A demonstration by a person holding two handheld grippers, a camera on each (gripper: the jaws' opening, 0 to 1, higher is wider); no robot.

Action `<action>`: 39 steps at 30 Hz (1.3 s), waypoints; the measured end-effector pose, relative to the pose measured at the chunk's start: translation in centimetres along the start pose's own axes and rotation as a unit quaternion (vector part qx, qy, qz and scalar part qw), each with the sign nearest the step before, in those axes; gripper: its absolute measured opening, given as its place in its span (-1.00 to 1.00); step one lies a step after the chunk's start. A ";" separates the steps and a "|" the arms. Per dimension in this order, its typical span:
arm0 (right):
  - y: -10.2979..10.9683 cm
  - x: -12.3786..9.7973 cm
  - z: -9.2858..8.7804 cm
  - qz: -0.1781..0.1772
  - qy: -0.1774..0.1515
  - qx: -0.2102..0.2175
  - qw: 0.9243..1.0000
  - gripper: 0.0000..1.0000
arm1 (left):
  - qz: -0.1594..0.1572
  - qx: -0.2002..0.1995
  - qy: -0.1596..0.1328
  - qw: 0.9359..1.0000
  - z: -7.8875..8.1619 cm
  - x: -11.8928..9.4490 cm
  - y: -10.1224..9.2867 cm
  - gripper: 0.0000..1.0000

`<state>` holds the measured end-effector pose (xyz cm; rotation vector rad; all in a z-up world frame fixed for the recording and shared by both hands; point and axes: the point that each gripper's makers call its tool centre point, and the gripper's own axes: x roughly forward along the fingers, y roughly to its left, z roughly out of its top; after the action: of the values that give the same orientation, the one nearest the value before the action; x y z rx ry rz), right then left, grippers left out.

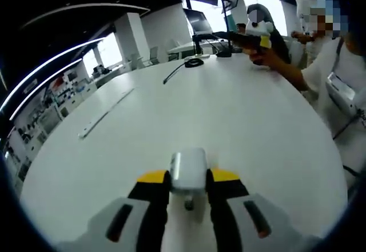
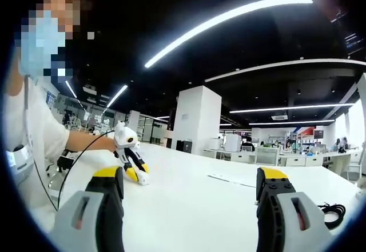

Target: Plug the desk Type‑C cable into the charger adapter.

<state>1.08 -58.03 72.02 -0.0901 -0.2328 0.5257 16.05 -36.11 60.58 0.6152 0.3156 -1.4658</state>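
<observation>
Nearest in the left gripper view, the left gripper [image 1: 189, 179] is closed around a small white boxy charger adapter [image 1: 188, 171], clamped between the yellow-tipped jaws just above the round white desk [image 1: 240, 126]. In the right gripper view the right gripper [image 2: 189, 190] stands with its jaws wide apart and nothing between them, raised over the same desk.

The black Type-C cable [image 1: 177, 69] lies well apart from the adapter, towards the far side of the desk, running up to a black round coil [image 1: 194, 62]. In the right gripper view a black looped cord [image 2: 331, 211] rests beside the right jaw; I cannot tell whether it is the same cable.

The likely trouble, to my eye: the adapter is held by a narrow grip on smooth plastic, so pressing a plug in could twist or push it out of the jaws. The plug end is too small to make out, so a poor pick-up could leave it tilted against the port.

Further out, a long white flat strip [image 1: 106, 114] lies on the desk. Beyond is an open-plan office with white columns, linear ceiling lights and distant workstations
</observation>
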 end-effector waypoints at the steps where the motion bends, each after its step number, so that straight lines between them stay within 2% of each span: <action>1: 0.0 0.0 0.0 0.000 0.000 0.000 1.000 0.98 | 0.000 0.000 -0.001 1.000 0.0 0.0 0.0 -0.48; 39: 0.1 0.0 -0.1 0.001 0.002 -0.003 1.000 0.98 | -0.019 -0.006 -0.031 0.999 0.4 -0.4 -2.6 -0.48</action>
<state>1.08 -57.94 71.95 -0.0962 -0.2311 0.5268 13.41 -35.95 60.60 0.5566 0.2894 -1.5160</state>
